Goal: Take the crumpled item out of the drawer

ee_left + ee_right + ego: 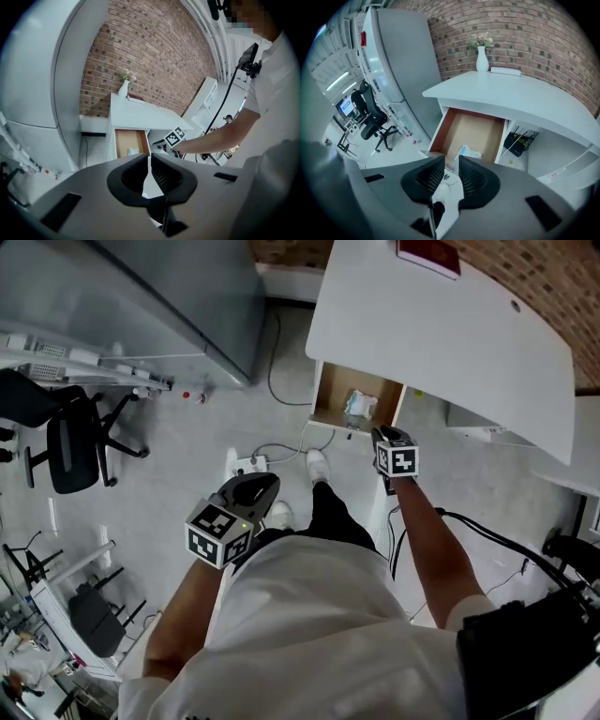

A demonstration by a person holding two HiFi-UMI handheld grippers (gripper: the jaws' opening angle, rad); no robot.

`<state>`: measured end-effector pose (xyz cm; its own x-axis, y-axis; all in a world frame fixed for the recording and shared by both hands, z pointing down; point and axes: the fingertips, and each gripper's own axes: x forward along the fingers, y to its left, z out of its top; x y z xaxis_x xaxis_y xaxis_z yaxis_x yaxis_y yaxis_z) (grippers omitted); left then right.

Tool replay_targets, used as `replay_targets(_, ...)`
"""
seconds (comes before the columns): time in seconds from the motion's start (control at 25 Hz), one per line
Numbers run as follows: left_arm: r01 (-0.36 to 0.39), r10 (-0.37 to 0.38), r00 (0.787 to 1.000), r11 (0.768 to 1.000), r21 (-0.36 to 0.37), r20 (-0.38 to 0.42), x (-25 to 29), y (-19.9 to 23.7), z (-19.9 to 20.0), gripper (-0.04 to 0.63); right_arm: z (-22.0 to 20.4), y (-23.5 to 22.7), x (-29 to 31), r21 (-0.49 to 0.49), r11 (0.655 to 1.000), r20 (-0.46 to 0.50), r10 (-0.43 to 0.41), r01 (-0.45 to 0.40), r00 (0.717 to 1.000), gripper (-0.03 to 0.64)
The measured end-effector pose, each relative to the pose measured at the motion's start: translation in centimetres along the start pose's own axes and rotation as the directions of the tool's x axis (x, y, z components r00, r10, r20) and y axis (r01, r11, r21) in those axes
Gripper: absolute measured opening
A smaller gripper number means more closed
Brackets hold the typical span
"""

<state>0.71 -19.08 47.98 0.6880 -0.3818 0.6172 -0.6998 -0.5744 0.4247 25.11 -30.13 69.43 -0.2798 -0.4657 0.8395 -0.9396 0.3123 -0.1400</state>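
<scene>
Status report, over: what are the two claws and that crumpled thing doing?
Left gripper shut, empty. Right gripper open, empty, facing drawer. Crumpled item inside, untouched. Path clear.

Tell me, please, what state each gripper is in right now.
Left gripper: shut, holding nothing.
Right gripper: open, holding nothing; the crumpled item lies untouched in the drawer.
</scene>
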Motion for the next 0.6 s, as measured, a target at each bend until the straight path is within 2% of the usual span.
replay_targets(0.08, -0.006, 0.005, 1.000, 1.000, -0.018, -0.014, 2.0, 0.4, 1.4, 0.028, -0.2, -2.5, 3.1, -0.005, 1.000, -0.050, 0.007, -0.007, 0.999, 0.123)
replay_targets(0.24, -0.023, 0.023, 0.999, 1.000, 0.002, -0.031, 4.9, 2.3, 4.2, 0.028, 0.6, -4.6, 9.2, 0.027, 0.999, -0.116, 0.038, -0.035, 0.993, 0.143)
replay_targets(0.4, -0.023, 0.021, 0.999, 0.999, -0.025, -0.048, 7.1, 3.5, 4.2, 0.028, -0.6, -5.6, 13.7, -0.013, 0.999, -0.195, 0.033, -0.036, 0.980, 0.149)
replay_targets(0.6, -0.038, 0.036, 0.995, 0.999, -0.020, -0.092, 9.1, 5.7, 4.2, 0.028, -0.7, -6.1, 18.6, -0.061, 0.997, -0.248, 0.024, -0.041, 0.968, 0.149)
